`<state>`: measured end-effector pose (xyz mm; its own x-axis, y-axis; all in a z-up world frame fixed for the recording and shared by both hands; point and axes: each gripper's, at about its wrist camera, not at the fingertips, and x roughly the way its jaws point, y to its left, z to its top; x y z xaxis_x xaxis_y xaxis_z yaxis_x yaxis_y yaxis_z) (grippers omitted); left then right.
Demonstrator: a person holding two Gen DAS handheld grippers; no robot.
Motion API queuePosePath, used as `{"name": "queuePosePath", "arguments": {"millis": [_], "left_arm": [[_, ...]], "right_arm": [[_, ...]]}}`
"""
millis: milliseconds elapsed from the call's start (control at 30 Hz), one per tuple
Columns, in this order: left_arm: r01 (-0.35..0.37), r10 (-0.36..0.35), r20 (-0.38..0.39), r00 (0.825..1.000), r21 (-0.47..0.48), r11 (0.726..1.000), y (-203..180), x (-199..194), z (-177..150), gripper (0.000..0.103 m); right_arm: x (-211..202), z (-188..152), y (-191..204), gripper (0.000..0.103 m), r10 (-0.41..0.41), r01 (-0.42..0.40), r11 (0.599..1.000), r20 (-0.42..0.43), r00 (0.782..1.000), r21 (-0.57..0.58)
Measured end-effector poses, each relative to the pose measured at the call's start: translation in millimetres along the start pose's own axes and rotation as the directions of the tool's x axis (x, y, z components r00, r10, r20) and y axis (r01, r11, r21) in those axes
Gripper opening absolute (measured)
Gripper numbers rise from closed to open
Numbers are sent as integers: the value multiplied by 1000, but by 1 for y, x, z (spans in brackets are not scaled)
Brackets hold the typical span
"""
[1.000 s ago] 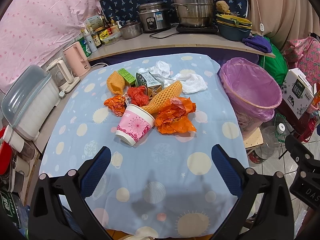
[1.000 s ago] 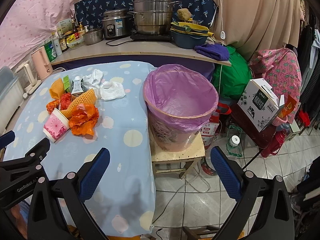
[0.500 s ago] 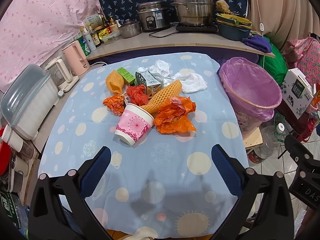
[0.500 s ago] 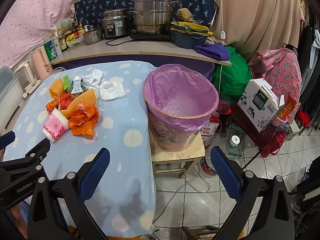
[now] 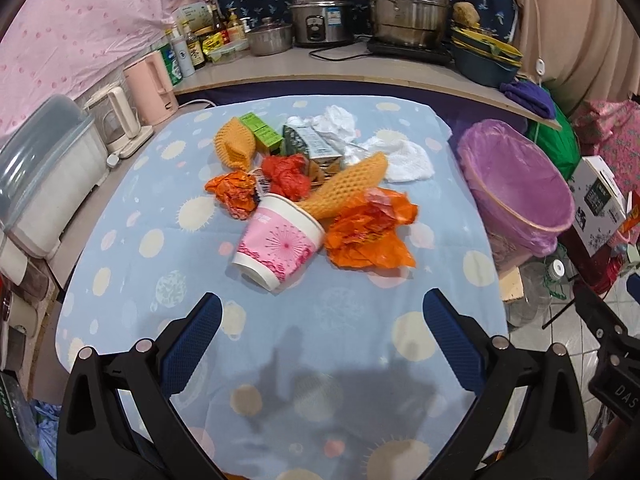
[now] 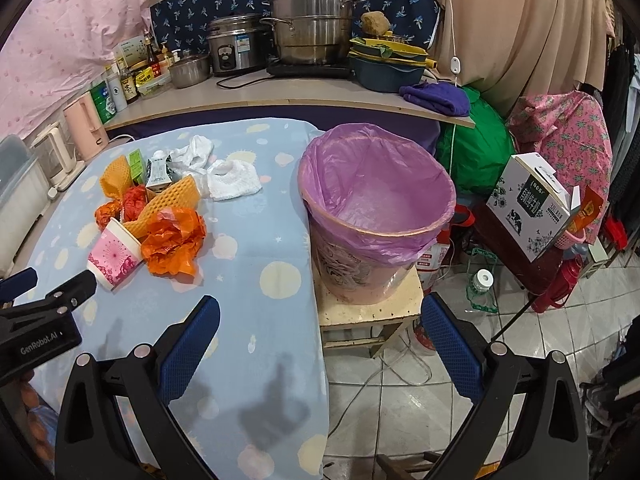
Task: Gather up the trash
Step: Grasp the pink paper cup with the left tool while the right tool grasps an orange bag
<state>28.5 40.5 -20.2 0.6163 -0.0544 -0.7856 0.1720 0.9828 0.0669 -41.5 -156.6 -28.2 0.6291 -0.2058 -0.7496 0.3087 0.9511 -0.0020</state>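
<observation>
Both tongs stayed wide open, empty | left gripper (image 5: pixel 322 326) crept slightly nearer trash pile (image 5: pixel 316 200) mid-table; right gripper (image 6: pixel 320 326) unmoved | bin (image 6: pixel 378 216) right of table, empty | no pickup yet

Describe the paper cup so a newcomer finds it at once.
On the blue dotted tablecloth sits a trash pile. At its near edge, left of the crumpled orange plastic bag, lies the tipped pink-and-white paper cup, the pile's only rigid round piece.
</observation>
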Motion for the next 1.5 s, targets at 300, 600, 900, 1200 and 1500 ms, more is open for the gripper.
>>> {"name": "queuePosePath", "arguments": {"millis": [300, 600, 900, 1200, 1500], "left_arm": [[9, -17, -61, 998, -137, 991, 70, 58, 9, 96], [45, -55, -92, 994, -107, 993, 87, 107, 17, 93], [133, -143, -126, 982, -80, 988, 89, 136, 22, 83], [267, -283, -151, 947, -119, 956, 94, 146, 23, 55], [275, -289, -154, 945, -104, 956, 95, 136, 17, 42]], "right_arm": [[29, 6, 22, 96, 30, -30, 1000, -24, 999, 2], [60, 16, 60, 96, 48, -48, 999, -38, 998, -6], [90, 31, 91, 94, 88, -88, 996, -42, 995, -7], [141, 43, 123, 82, 195, -197, 980, -67, 979, -39], [178, 45, 135, 37, 268, -275, 960, -121, 956, -49]]}}
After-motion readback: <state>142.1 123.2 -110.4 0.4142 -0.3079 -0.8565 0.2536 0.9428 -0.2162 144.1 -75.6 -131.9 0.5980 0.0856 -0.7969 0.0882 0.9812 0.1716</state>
